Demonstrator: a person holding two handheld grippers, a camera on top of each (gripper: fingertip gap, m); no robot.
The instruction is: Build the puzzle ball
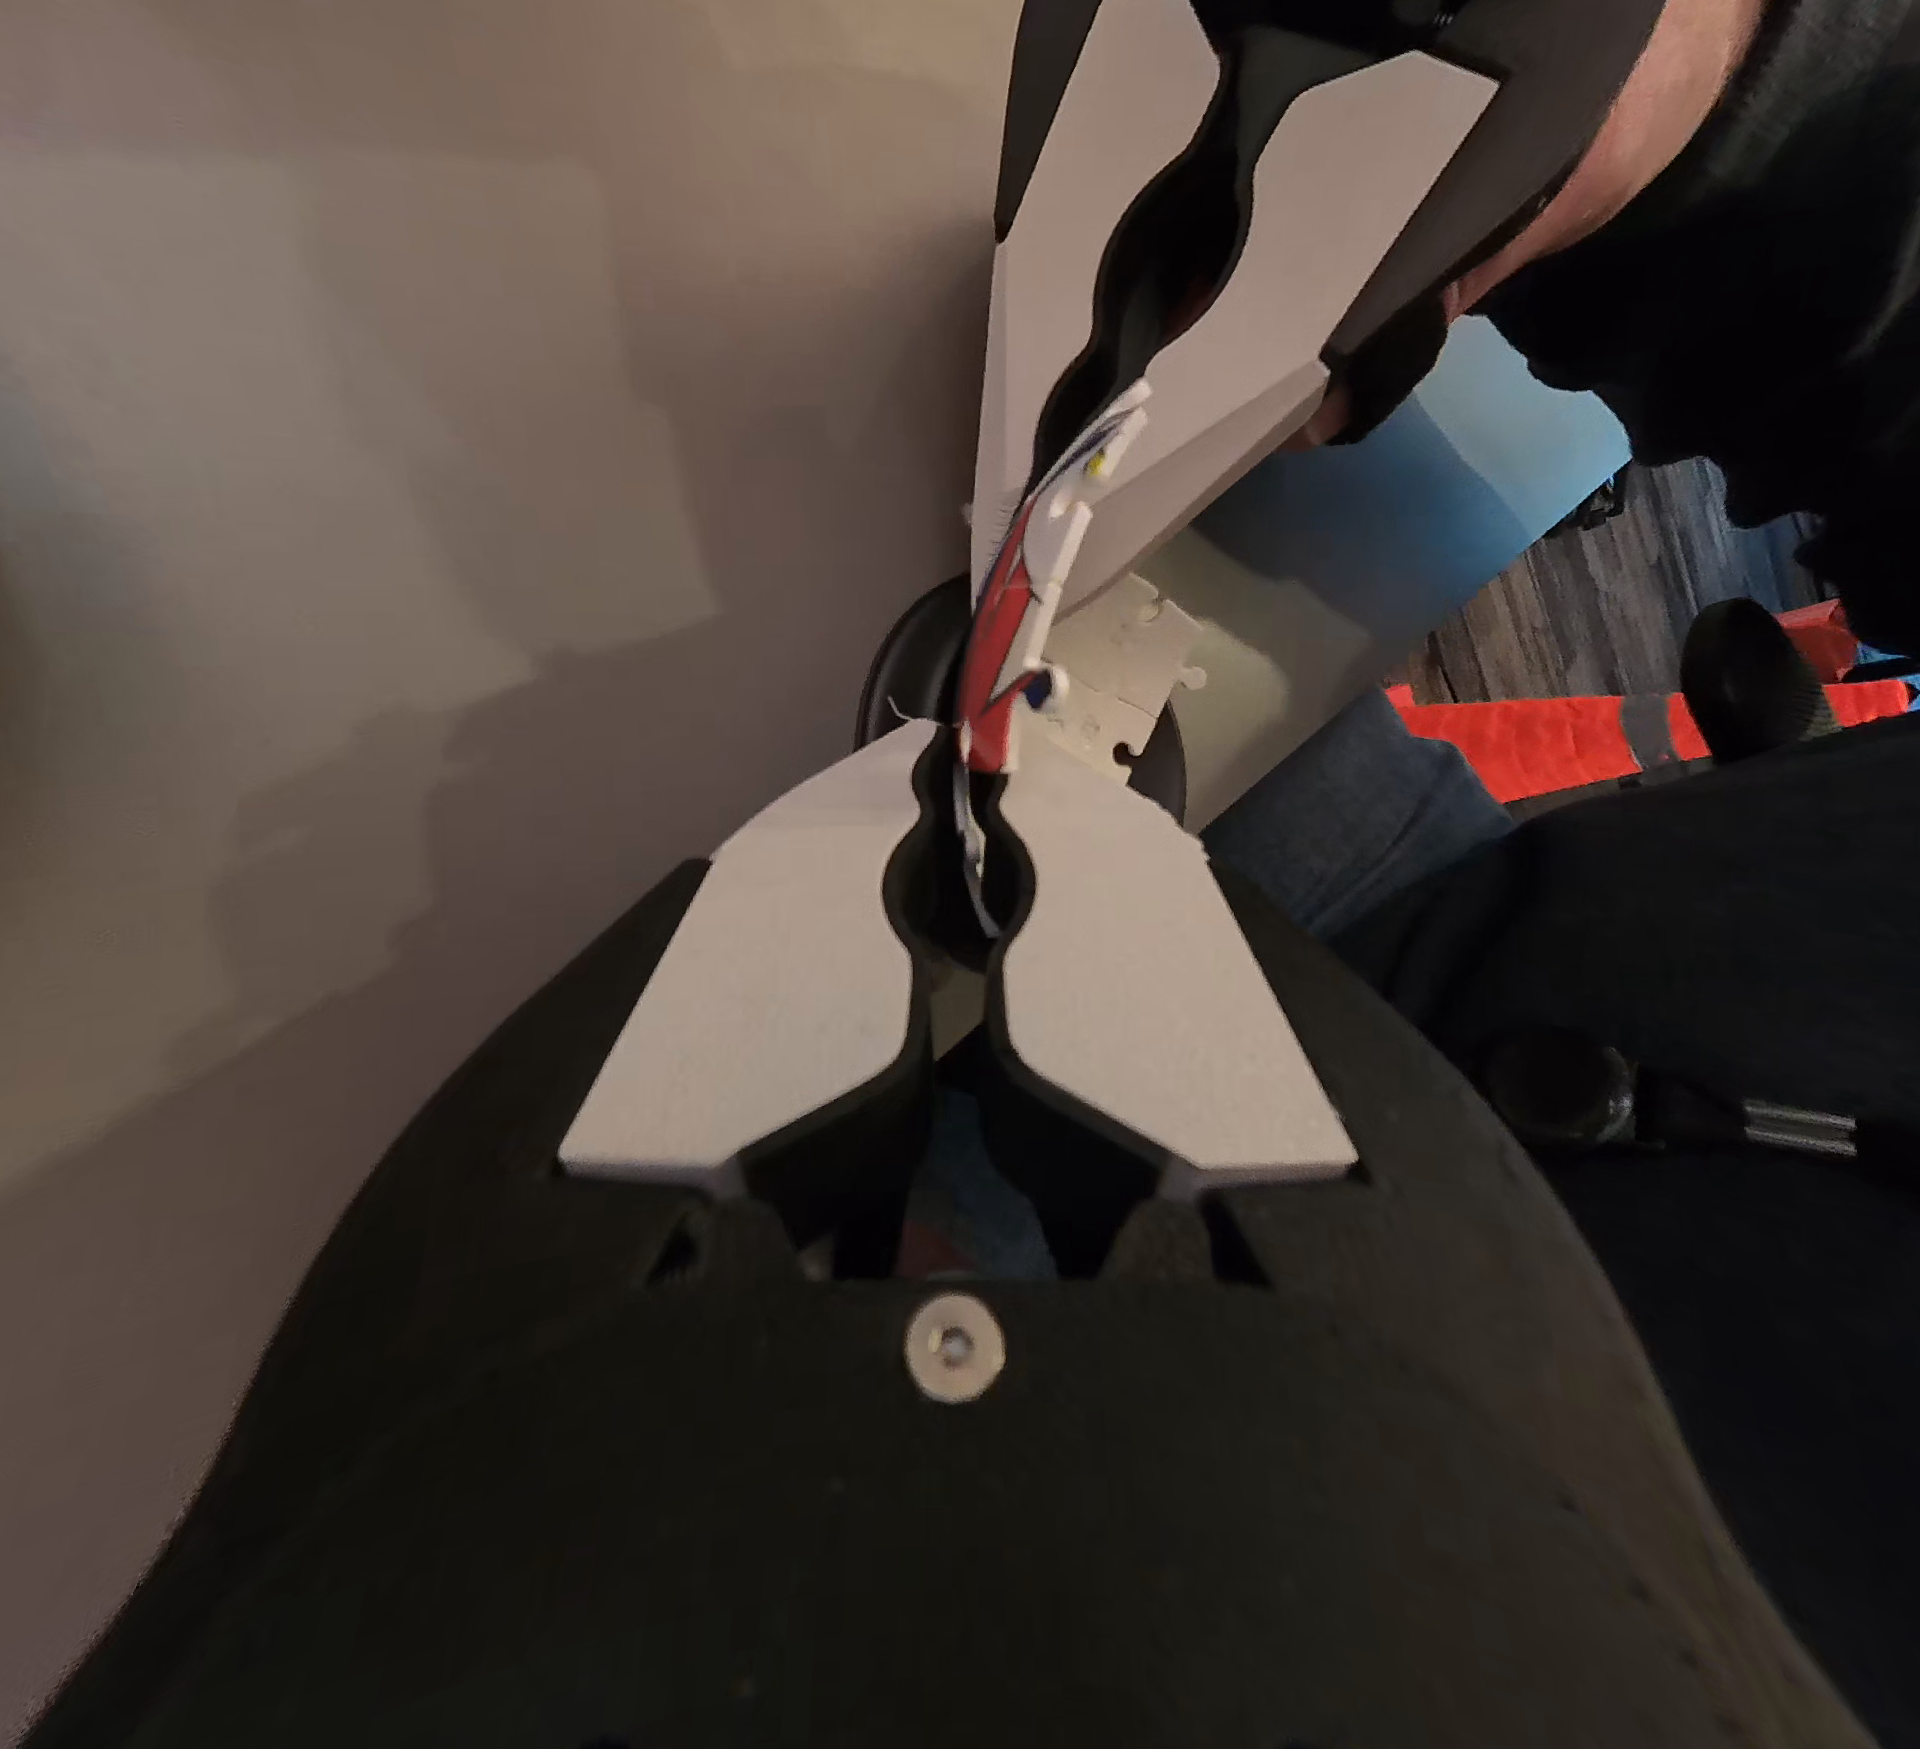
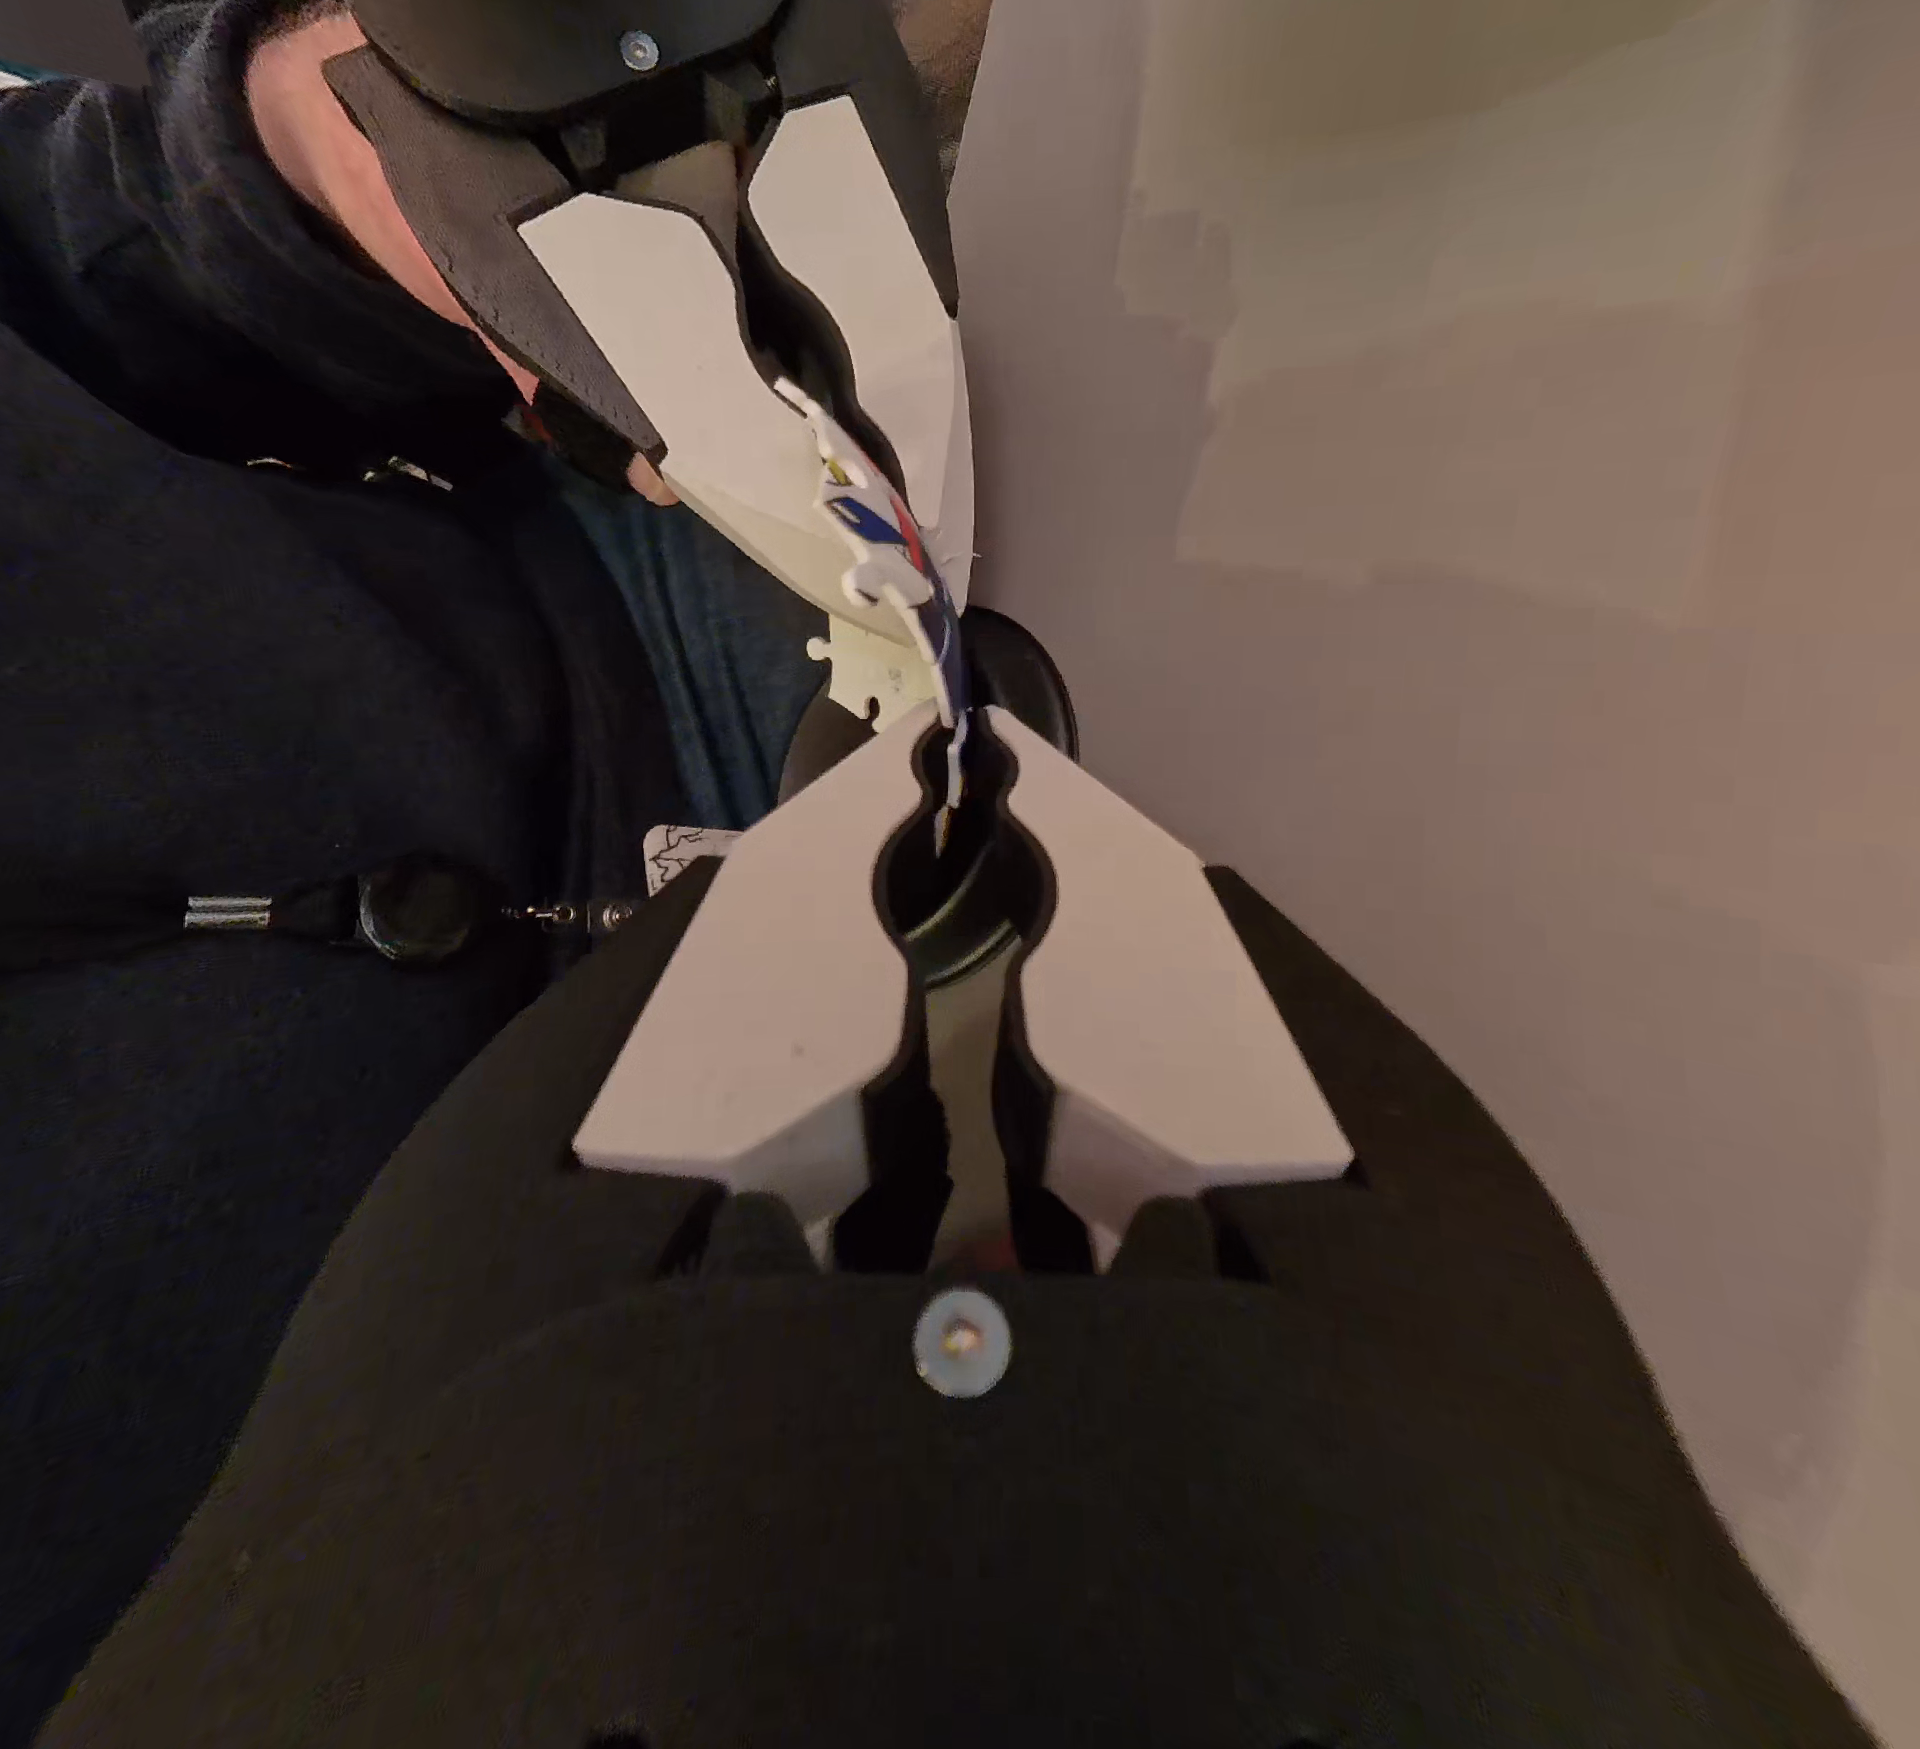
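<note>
The left hand-held gripper [image 1: 961, 749] is closed on a curved strip of red, white and blue plastic puzzle pieces [image 1: 1023, 598]. The right hand-held gripper [image 2: 961, 728] pinches its other end, above the pale surface [image 1: 364, 349]

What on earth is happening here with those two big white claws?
A person holds a two-finger gripper in each hand. The left gripper and right gripper meet tip to tip above a table, each shut on an edge of a curved strip of joined puzzle pieces, printed red, white and blue. The puzzle ball is far from complete.
</note>
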